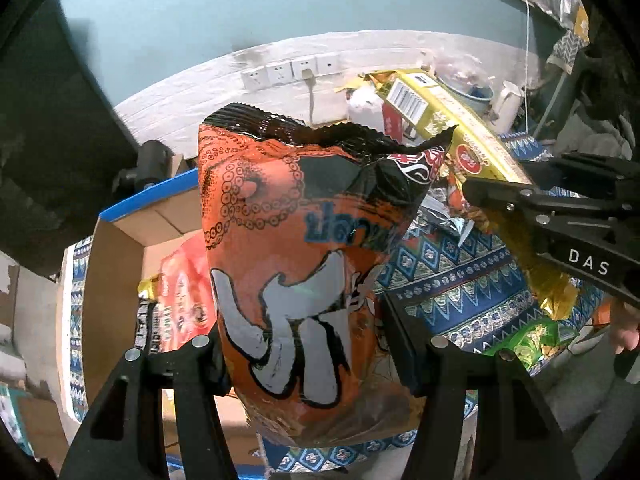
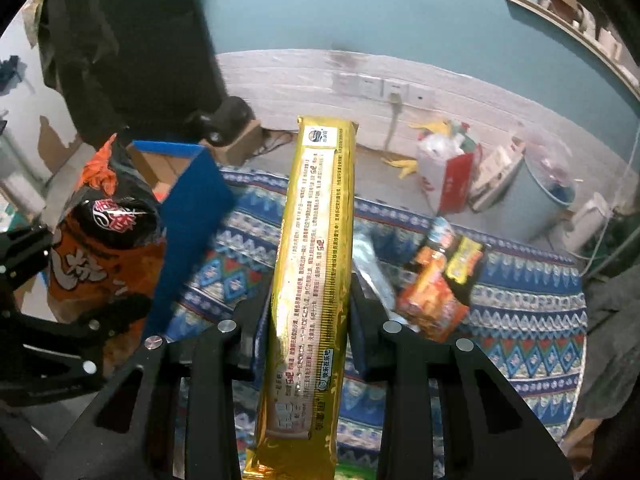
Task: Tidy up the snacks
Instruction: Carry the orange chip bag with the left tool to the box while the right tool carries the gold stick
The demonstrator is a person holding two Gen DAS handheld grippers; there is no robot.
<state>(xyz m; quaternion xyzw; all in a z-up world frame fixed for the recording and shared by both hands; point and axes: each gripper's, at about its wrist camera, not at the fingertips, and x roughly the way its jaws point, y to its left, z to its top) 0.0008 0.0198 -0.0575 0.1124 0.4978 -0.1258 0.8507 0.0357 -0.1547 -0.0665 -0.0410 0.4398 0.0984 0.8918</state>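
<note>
Snacks are lifted in both grippers above a patterned cloth (image 2: 520, 340). Nearest, the left gripper (image 1: 308, 360) is clamped on an orange chip bag (image 1: 296, 240), and the right gripper (image 2: 310, 328) is clamped on a long gold packet (image 2: 316, 260). Behind the orange bag stands a blue-edged cardboard box (image 1: 120, 248); more snack packets (image 2: 436, 284) lie farther back on the cloth.

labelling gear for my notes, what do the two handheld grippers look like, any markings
Both are matte black. The left gripper and right gripper each have two angular fingers with triangular cut-outs and round silver bolt heads on top. Seen from the left wrist camera, the side of the right gripper carries white letters reading DAS, plus small silver screws. No cables or sleeves show clearly.
</note>
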